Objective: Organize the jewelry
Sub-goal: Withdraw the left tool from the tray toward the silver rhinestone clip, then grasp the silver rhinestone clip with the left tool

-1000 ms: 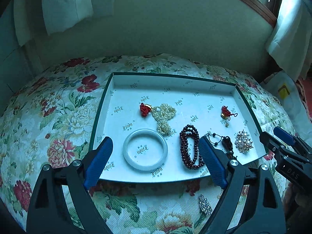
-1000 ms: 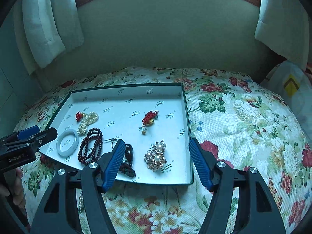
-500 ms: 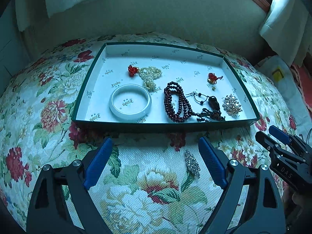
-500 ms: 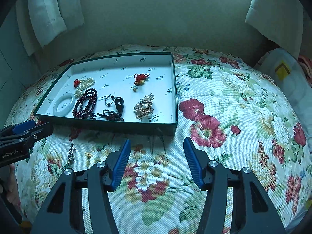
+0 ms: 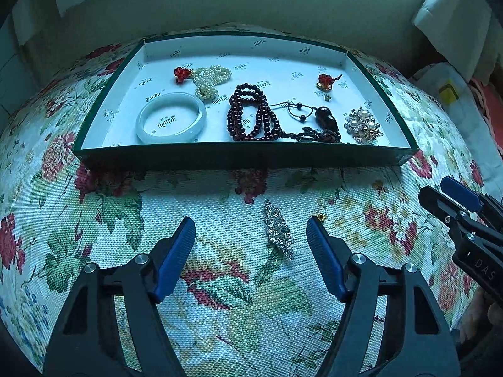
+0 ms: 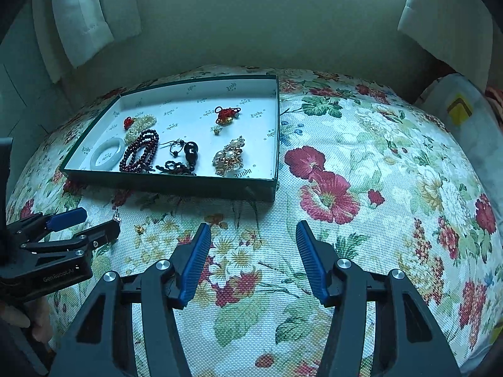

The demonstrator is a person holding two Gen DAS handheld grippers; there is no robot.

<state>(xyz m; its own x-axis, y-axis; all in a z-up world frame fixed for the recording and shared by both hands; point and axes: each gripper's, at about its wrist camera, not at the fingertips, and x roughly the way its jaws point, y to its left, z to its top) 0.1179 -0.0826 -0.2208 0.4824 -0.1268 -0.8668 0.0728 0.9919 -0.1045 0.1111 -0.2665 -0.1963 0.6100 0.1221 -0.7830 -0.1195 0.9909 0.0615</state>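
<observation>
A green box (image 5: 245, 158) (image 6: 176, 183) with a white lining sits on the floral cloth. It holds a white bangle (image 5: 171, 117), pearl beads (image 5: 209, 81), dark red beads (image 5: 251, 113), a black pendant on a cord (image 5: 325, 119), a red knot charm (image 5: 325, 81) and a pearl brooch (image 5: 363, 125). A rhinestone clip (image 5: 278, 234) lies on the cloth in front of the box, between the fingers of my open, empty left gripper (image 5: 251, 235) (image 6: 86, 224). A tiny gold piece (image 5: 320, 217) lies beside it. My right gripper (image 6: 250, 234) (image 5: 440, 193) is open and empty over bare cloth.
The cloth covers a rounded table that drops off at the near and side edges. A wall and white curtains (image 6: 91, 15) stand behind it. A pale bag with a yellow mark (image 6: 459, 110) lies at the far right.
Both grippers have pulled back toward me and down from over the box. The box now lies farther ahead, and the rhinestone clip sits between the left fingers.
</observation>
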